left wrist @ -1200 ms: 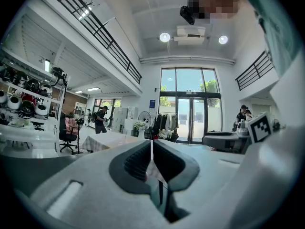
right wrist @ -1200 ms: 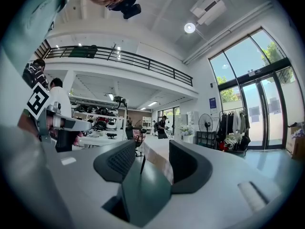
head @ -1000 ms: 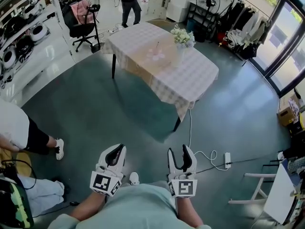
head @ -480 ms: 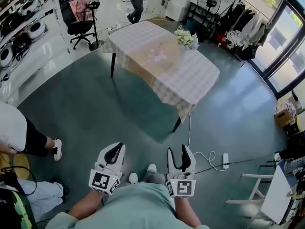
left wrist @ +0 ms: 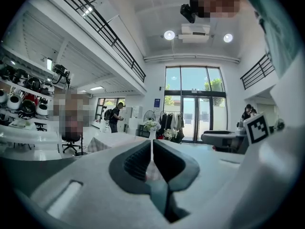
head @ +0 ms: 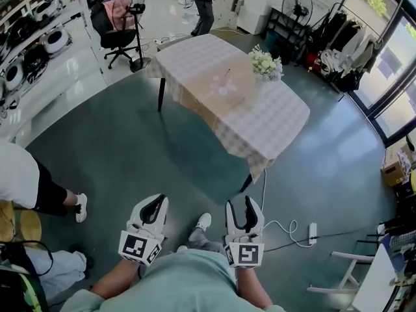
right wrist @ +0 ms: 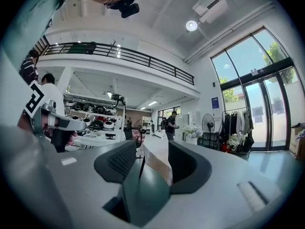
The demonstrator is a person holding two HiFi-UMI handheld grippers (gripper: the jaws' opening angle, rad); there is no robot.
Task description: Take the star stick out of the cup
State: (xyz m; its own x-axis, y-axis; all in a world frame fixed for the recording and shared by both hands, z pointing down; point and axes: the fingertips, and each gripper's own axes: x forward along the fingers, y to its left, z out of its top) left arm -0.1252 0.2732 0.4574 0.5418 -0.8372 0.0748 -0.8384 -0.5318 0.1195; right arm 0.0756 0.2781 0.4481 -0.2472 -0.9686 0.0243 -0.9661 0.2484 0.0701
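Observation:
Far ahead stands a table (head: 273,119) under a checked cloth. Near its middle sits a small pale pink object (head: 224,88) with a thin stick (head: 227,75) rising from it; it is too small to tell whether this is the cup and the star stick. Both grippers hang low in front of my body, well short of the table. My left gripper (head: 156,201) has its jaws together on nothing, and the left gripper view (left wrist: 151,147) shows only a slit. My right gripper (head: 242,205) is open and empty (right wrist: 152,159), with the tablecloth (right wrist: 156,163) showing between its jaws.
A vase of white flowers (head: 266,64) stands at the table's far right. An office chair (head: 117,34) is at the back left, and shelves (head: 26,51) run along the left. A person (head: 26,187) stands at left, another (head: 205,2) at the back. A cable and power strip (head: 312,229) lie on the floor.
My view has moved a little toward the table and my shoe now shows between the grippers. The person at the back has walked to the right. Both grippers keep their pose.

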